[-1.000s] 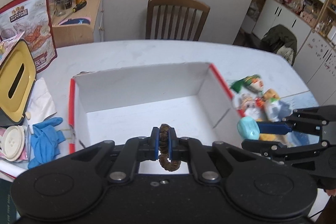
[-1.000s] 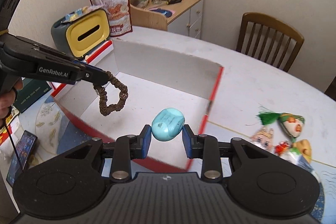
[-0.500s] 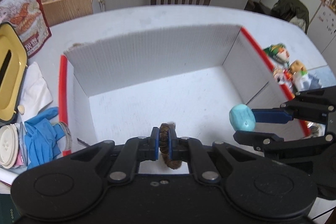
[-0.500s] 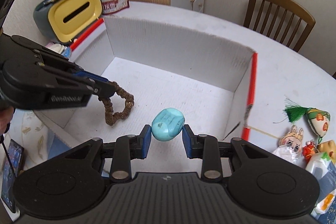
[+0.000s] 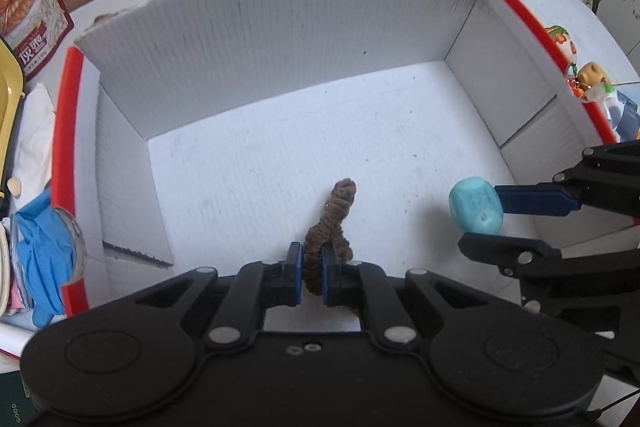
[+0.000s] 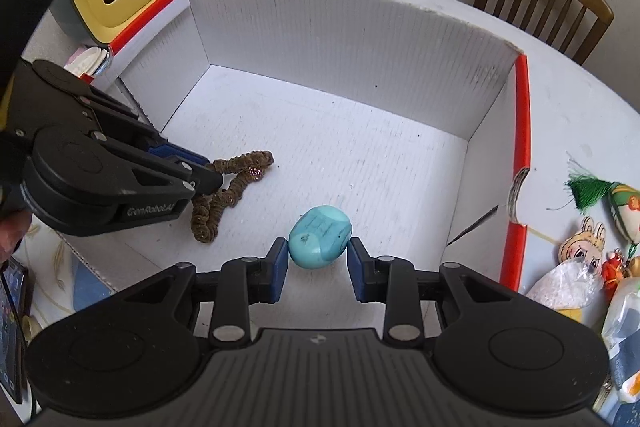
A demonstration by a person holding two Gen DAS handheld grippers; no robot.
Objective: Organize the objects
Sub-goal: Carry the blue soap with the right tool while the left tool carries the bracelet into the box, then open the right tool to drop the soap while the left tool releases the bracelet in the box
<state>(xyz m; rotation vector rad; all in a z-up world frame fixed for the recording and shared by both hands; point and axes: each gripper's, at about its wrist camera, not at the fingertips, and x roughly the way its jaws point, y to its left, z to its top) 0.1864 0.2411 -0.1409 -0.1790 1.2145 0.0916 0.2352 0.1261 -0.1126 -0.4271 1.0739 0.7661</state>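
Both grippers are matte black plastic, each built on a broad body with two large round discs moulded into it, from which jointed black linkage arms dotted with silver screw heads run forward to a pair of fingers faced with blue pads. The left gripper [image 5: 311, 273] carries pale "GenRobot.AI" lettering along its side (readable in the right wrist view), and a thin black cable trails off near its lower corner. The right gripper [image 6: 318, 269] has a ribbed grey panel down the middle of its body with a small pale logo at the top.
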